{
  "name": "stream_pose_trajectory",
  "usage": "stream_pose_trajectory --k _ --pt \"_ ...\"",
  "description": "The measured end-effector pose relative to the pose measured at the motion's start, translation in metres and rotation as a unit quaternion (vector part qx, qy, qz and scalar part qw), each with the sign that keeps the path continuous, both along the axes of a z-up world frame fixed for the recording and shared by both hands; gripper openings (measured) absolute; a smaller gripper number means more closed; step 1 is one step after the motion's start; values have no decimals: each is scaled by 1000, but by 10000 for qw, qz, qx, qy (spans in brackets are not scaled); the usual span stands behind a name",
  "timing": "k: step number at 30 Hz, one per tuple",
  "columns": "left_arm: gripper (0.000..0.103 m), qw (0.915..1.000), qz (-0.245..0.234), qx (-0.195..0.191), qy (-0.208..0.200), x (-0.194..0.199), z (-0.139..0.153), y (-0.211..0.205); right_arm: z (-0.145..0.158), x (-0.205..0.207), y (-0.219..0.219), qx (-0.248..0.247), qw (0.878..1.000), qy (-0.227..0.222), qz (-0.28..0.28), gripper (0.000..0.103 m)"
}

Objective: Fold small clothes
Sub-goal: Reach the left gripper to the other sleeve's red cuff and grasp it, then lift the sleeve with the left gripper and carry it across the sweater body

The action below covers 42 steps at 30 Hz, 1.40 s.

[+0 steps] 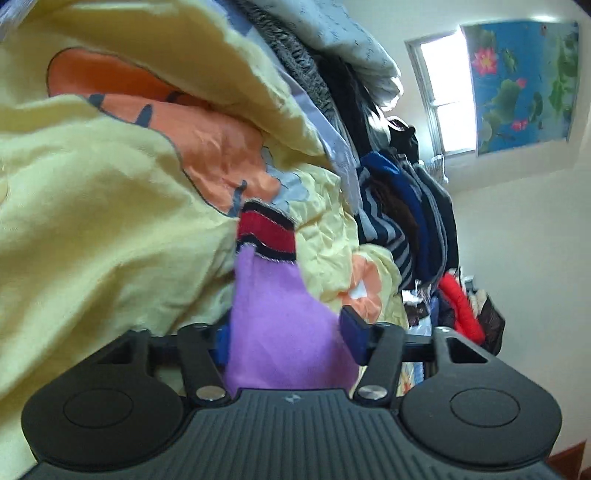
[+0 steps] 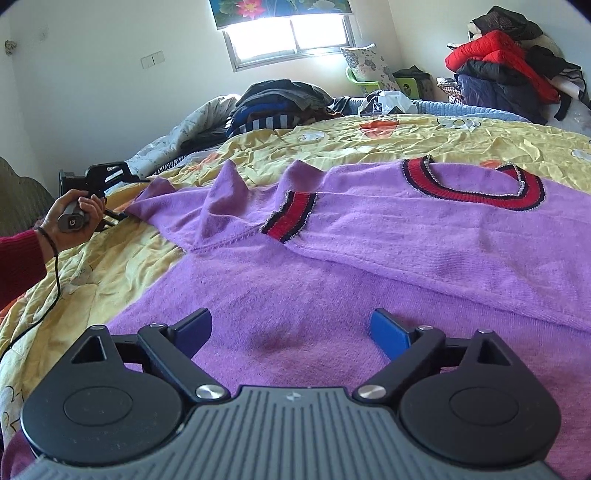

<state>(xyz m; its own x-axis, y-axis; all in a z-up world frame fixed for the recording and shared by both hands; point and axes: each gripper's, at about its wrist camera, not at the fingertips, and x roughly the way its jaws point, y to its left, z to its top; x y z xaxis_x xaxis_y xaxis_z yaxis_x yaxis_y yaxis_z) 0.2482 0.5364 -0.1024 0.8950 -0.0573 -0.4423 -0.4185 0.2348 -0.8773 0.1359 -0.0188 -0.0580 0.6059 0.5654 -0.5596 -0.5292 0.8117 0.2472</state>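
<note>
With purple knit between its jaws, the left hand-held gripper (image 1: 284, 332) pinches the far-left sleeve of the purple knitted sweater with red-and-black striped cuffs (image 2: 369, 258) on the yellow patterned bedsheet (image 2: 369, 144). I judge the fold needs that sleeve carried flat across the body, while the right hand-held gripper (image 2: 291, 332), spread wide and empty, steadies the near hem.

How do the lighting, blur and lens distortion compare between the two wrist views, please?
Left wrist view: tilted, the yellow bedsheet smeared by motion blur, the purple sweater soft at close range, the window blown out. Right wrist view: sharper, the sweater evenly lit by daylight, the window overexposed, and fisheye bending of the bed and walls towards the edges.
</note>
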Motion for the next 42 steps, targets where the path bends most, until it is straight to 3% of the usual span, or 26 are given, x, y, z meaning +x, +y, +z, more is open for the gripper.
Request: stream_pose_trajectory --k 3,6,8,9,14,18,22,30,37,39,42 --pt "42 9992 312 -198 -143 -3 -10 7 0 1 -1 27 10000 8 -3 92" --pt "32 9981 585 -53 -161 -4 -10 9 0 1 -1 32 10000 11 2 92" --pt "14 9982 574 195 -11 -1 -7 5 0 1 -1 33 10000 13 0 92" --pt "10 9979 530 346 101 2 -4 3 0 1 -1 33 10000 13 2 93" --pt "5 9893 433 1313 475 6 22 -18 -1 2 -1 63 10000 31 43 95" --pt "5 9701 263 2328 639 2 56 -43 -1 3 -3 153 9999 60 44 95" --pt "5 9421 359 3254 725 -9 92 -66 -2 3 -4 157 9999 59 40 95" --pt "5 8937 930 4248 1102 -35 126 -90 -1 2 -1 103 9999 47 41 96" --pt "5 8815 1869 4053 1543 -69 136 -76 -1 4 -7 232 9997 91 4 95" --pt "5 8766 1901 4066 1733 -75 136 -71 -1 5 -7 243 9997 97 2 96" --pt "5 8797 1796 4018 1802 -80 135 -72 -1 5 -7 237 9997 99 -23 95"
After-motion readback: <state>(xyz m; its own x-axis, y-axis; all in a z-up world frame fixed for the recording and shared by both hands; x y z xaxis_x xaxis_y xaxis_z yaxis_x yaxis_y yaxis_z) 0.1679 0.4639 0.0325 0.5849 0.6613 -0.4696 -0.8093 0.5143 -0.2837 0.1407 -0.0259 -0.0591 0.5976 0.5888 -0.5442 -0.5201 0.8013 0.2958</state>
